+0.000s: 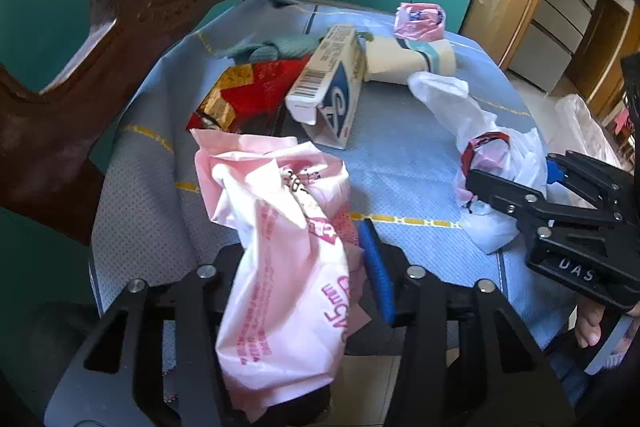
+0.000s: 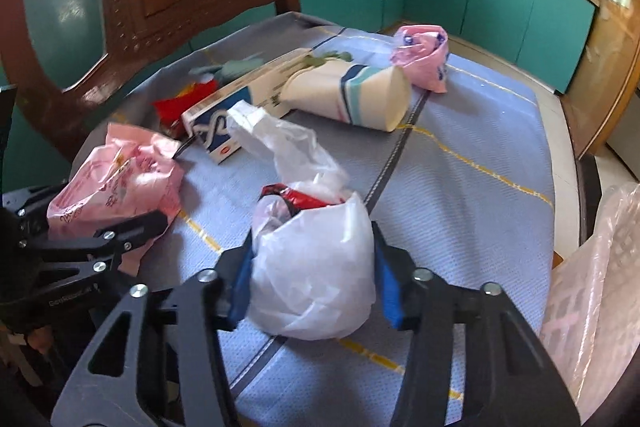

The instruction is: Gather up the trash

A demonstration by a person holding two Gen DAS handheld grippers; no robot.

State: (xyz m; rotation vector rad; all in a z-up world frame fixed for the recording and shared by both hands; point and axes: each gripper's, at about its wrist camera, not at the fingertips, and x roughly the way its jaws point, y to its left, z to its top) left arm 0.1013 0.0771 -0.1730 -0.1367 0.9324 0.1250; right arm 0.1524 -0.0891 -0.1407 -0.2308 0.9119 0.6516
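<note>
A pink plastic bag (image 1: pixel 280 287) with magenta print lies at the near edge of the blue-clothed table (image 1: pixel 404 163). My left gripper (image 1: pixel 304 255) is shut on it; the bag hides one finger and a blue pad (image 1: pixel 376 267) presses its side. To the right sits a white plastic bag (image 2: pixel 312 267) with a red wrapper poking out of its mouth. My right gripper (image 2: pixel 312 255) is shut on it, both blue pads (image 2: pixel 386 287) against its sides. The right gripper (image 1: pixel 516 171) and white bag (image 1: pixel 496 151) also show in the left wrist view, the left gripper (image 2: pixel 92 211) and pink bag (image 2: pixel 116 183) in the right.
Further back on the table lie a toothpaste box (image 1: pixel 328 83), a paper cup (image 1: pixel 408 61) on its side, a small knotted pink bag (image 1: pixel 420 21), a red and gold wrapper (image 1: pixel 248 95) and a green cloth (image 1: pixel 280 47). A wooden chair (image 1: pixel 140 7) stands behind. A large translucent bag (image 2: pixel 592 287) hangs at the table's right.
</note>
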